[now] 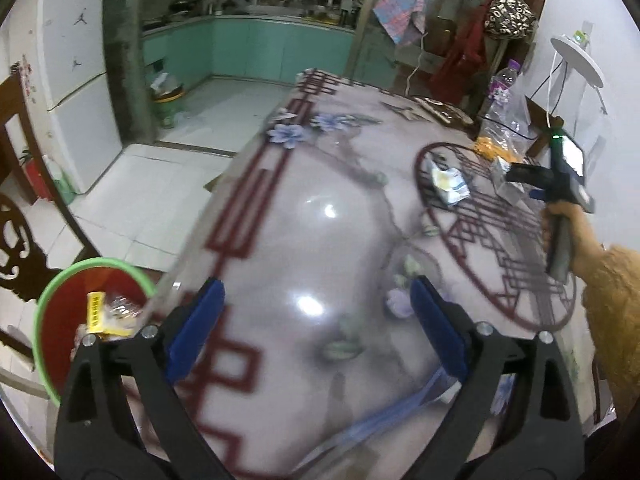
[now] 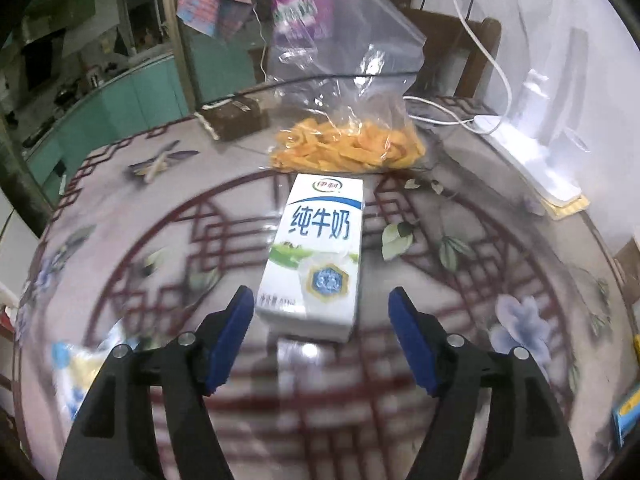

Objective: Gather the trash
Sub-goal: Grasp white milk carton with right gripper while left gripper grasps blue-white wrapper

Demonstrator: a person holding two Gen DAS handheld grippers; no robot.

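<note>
Off the table's left edge, the green-rimmed red bin holds a yellow wrapper. The left gripper hovers over bare tablecloth, jaws spread wide and empty. The right gripper faces the milk carton lying near the table's far edge, jaws parted wider than the carton and gripping nothing. The bag of orange snacks sits just beyond the carton; overshooting could snag its plastic, and the glossy cloth may let the carton slide.
</note>
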